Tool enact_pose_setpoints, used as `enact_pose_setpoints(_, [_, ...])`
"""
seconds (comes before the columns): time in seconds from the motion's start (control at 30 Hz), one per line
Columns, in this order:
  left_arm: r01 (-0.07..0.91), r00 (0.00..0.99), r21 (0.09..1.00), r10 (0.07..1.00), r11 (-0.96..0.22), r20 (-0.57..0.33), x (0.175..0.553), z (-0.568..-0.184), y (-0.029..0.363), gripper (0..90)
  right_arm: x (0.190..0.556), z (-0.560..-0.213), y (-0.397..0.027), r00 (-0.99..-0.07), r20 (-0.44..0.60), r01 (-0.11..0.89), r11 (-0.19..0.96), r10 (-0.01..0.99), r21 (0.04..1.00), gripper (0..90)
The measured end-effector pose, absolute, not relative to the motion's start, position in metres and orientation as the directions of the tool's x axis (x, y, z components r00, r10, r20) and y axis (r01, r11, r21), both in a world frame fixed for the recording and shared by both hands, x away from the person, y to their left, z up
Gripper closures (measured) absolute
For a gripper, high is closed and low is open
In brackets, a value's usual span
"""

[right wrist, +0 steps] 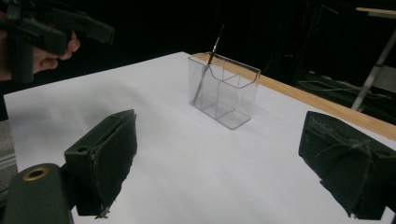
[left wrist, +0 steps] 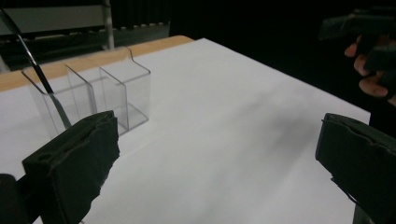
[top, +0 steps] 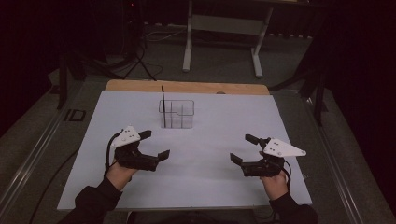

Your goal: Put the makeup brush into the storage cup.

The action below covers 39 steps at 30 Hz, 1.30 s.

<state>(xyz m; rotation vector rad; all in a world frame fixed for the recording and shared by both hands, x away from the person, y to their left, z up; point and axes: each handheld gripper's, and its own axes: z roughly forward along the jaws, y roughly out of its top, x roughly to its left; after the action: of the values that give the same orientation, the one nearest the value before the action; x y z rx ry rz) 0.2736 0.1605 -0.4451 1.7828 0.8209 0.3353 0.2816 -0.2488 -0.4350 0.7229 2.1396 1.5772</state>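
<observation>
A person at a table w/ a white sheet (top: 196,186) holds two grippers low in the high view, both w/ jaws spread wide and nothing between them. The left gripper (top: 157,144) sits lower left of the frame, the right gripper (top: 243,148) lower right; they're well apart, jaws angled toward the centre.

Above centre in that view stands a clear plastic organizer (top: 176,113), divided into compartments, upright on the sheet, apart from both grippers. A thin dark stick (top: 163,105) leans in its left-end compartment, tip poking above the rim.

In the left gripper view the organizer (left wrist: 112,88) is upper left w/ the stick (left wrist: 35,70) at its far-left end. In the right gripper view the organizer (right wrist: 224,91) is at centre top, the stick (right wrist: 208,65) in its left end, and the left gripper (right wrist: 56,28) upper left.
</observation>
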Motion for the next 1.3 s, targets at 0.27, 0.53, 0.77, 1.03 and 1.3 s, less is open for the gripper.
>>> enact_pose_setpoints(0.27, [0.379,0.726,0.910,0.663,-0.168,-0.180,0.265,-0.457,0.157,0.0,0.282,-0.436,-0.249,-0.794,-0.003,0.178,0.237,0.608,0.955,11.2])
enact_pose_setpoints(0.53, [0.384,0.702,0.910,0.689,-0.155,-0.179,0.256,-0.470,0.162,0.0,0.282,-0.437,-0.249,-0.795,-0.004,0.180,0.241,0.606,0.954,11.2])
enact_pose_setpoints(0.77, [0.375,0.682,0.913,0.715,-0.160,-0.155,0.252,-0.482,0.168,0.0,0.282,-0.438,-0.248,-0.797,-0.008,0.179,0.248,0.604,0.952,11.2])
enact_pose_setpoints(1.03, [0.380,0.667,0.908,0.732,-0.176,-0.138,0.253,-0.496,0.171,0.0,0.282,-0.439,-0.247,-0.800,-0.017,0.173,0.258,0.599,0.951,11.2])
enact_pose_setpoints(1.3, [0.353,0.671,0.919,0.731,-0.174,-0.119,0.251,-0.500,0.169,0.0,0.281,-0.441,-0.248,-0.799,-0.023,0.173,0.267,0.600,0.948,11.2])
